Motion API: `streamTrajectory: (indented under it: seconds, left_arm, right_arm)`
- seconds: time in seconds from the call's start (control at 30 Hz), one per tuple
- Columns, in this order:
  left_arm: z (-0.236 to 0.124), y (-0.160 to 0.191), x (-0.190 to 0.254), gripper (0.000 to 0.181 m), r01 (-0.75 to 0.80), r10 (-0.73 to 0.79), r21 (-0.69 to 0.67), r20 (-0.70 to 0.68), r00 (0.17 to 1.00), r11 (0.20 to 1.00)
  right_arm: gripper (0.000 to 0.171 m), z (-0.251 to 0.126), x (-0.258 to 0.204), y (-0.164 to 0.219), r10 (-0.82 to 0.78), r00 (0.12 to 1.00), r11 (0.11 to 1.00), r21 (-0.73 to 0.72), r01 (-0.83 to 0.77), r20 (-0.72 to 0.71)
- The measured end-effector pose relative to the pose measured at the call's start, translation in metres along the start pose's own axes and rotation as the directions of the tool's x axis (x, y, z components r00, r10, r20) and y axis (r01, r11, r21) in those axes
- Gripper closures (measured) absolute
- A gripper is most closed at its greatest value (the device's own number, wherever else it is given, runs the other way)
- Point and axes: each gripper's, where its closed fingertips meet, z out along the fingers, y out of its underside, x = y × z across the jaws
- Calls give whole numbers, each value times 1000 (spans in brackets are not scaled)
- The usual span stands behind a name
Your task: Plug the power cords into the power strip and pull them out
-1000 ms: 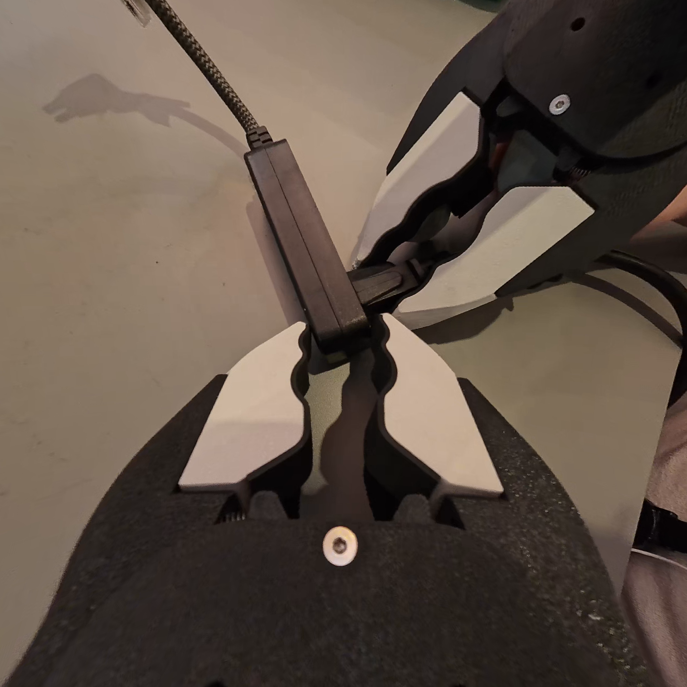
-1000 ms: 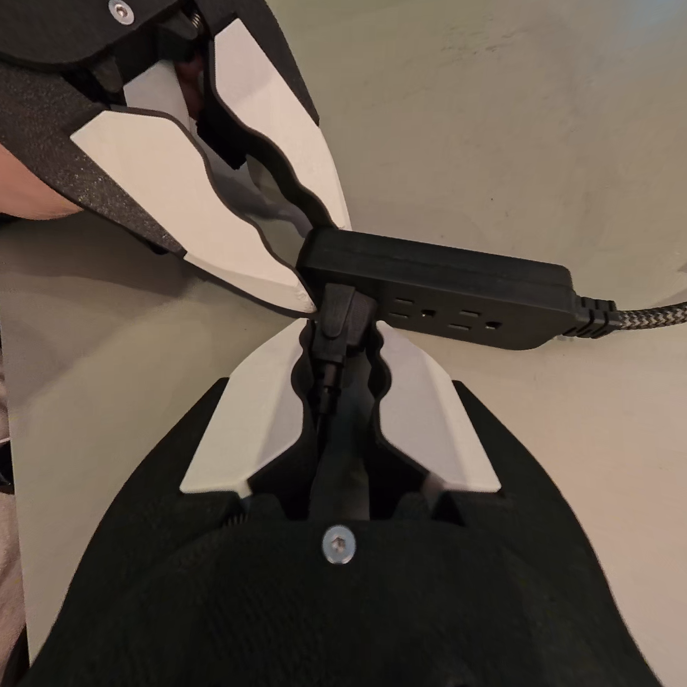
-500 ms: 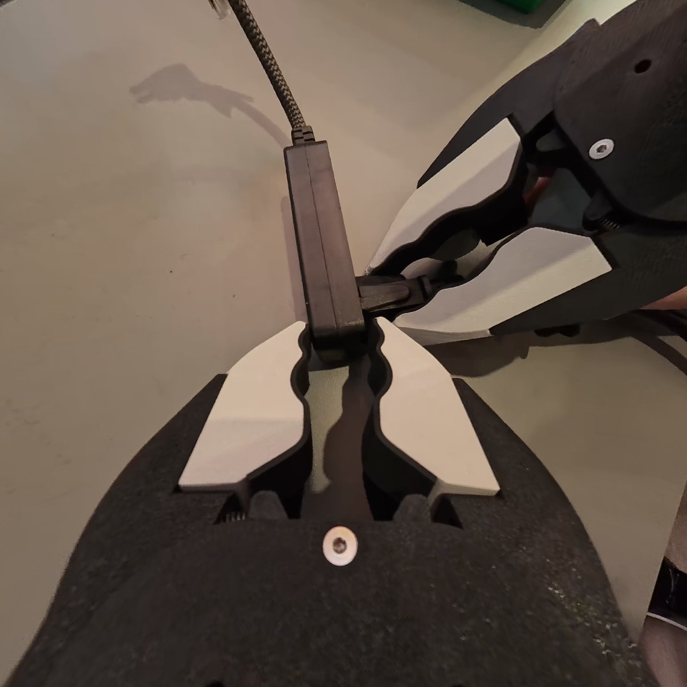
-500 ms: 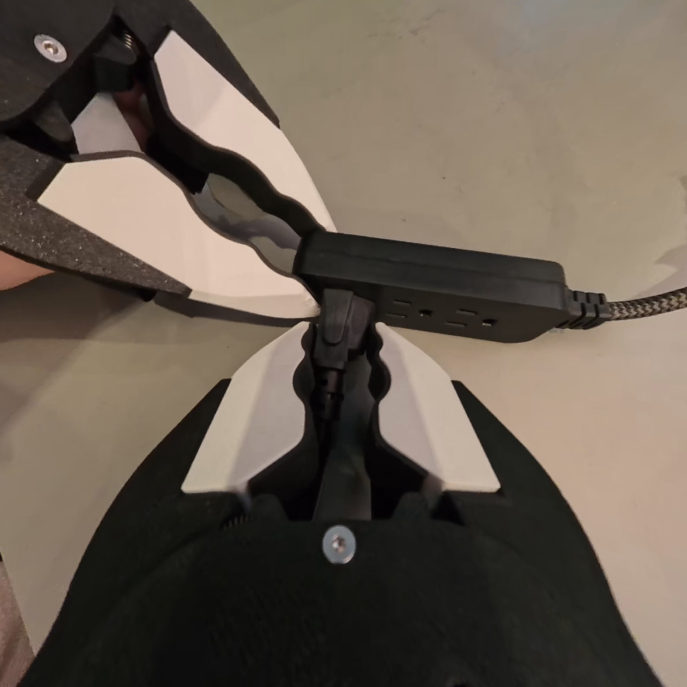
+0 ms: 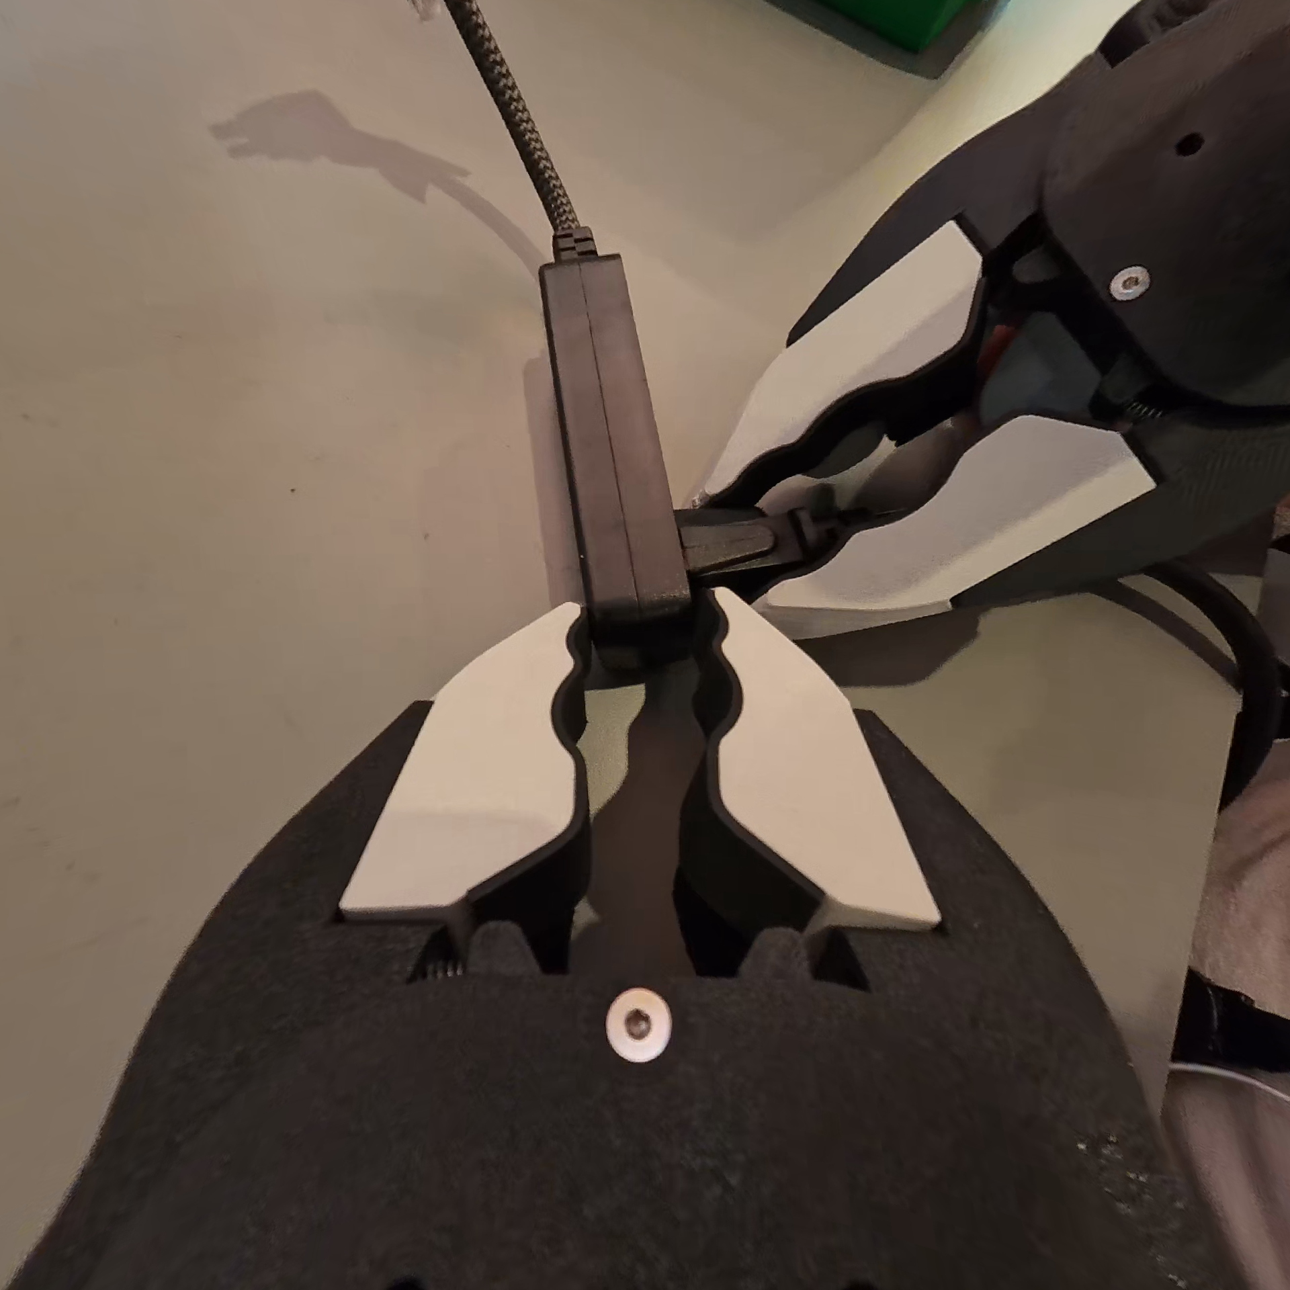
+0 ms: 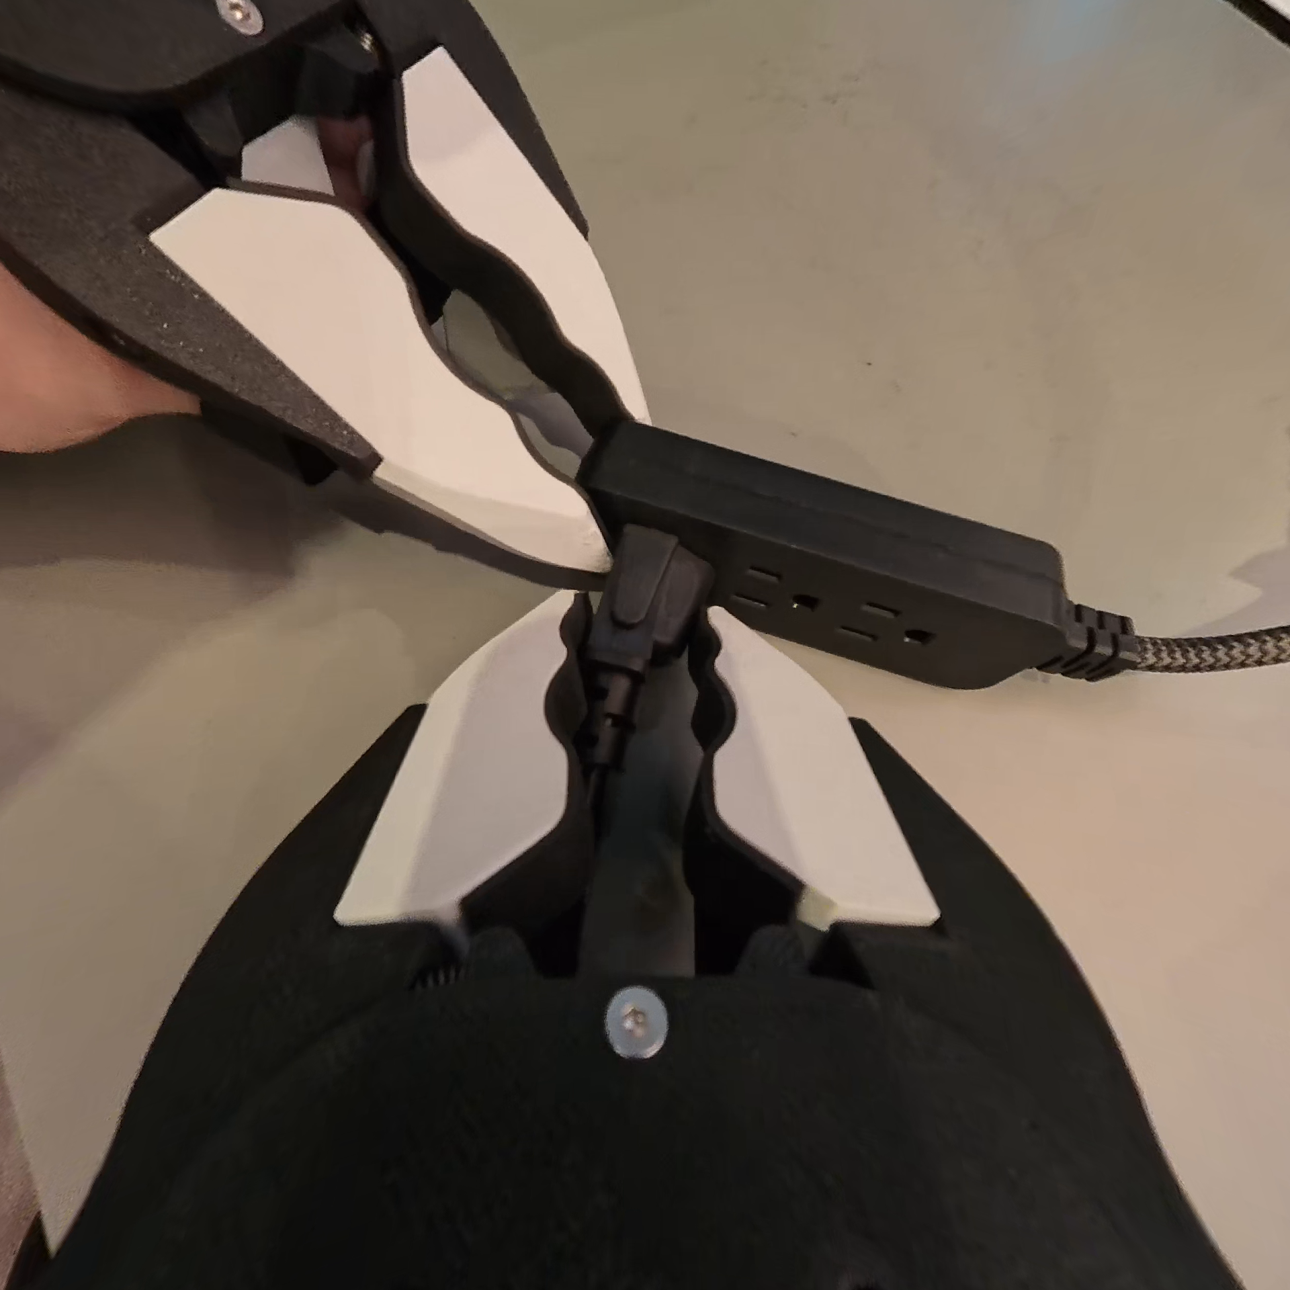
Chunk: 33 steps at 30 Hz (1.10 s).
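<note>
the left gripper (image 5: 639,618), held low and level, pinches the end of the power strip (image 5: 614,447). the right gripper (image 6: 639,618) comes in from the side, its fingers clamped on the plug (image 6: 646,593) seated in the end outlet.

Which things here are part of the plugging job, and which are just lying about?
In the job:
power strip
plug
left gripper
right gripper
braided cable

Lying about:
green box
</note>
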Motion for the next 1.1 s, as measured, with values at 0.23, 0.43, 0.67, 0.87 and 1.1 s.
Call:
streamTrajectory:
  seconds: [0.23,0.43,0.67,0.87,1.1]
  left_arm:
    - [4,-3,8,152,-28,28,-13,-10,1000,1000]
    - [-14,-8,7,144,48,-50,-32,-84,995,998]
    - [-21,-50,4,135,-41,11,-75,-362,932,996]
    - [-11,-33,33,109,-542,441,-63,-506,741,838]
    - [24,-29,41,83,-831,654,-74,-580,486,552]
  right_arm:
    - [140,-4,4,5,30,999,999,-12,-30,22]
    - [141,-7,3,6,-39,998,999,-11,39,44]
    - [140,-10,-7,10,-187,952,981,3,192,241]
    - [139,-29,-7,31,-348,810,925,33,378,472]
    - [135,-42,0,42,-444,695,871,91,483,566]
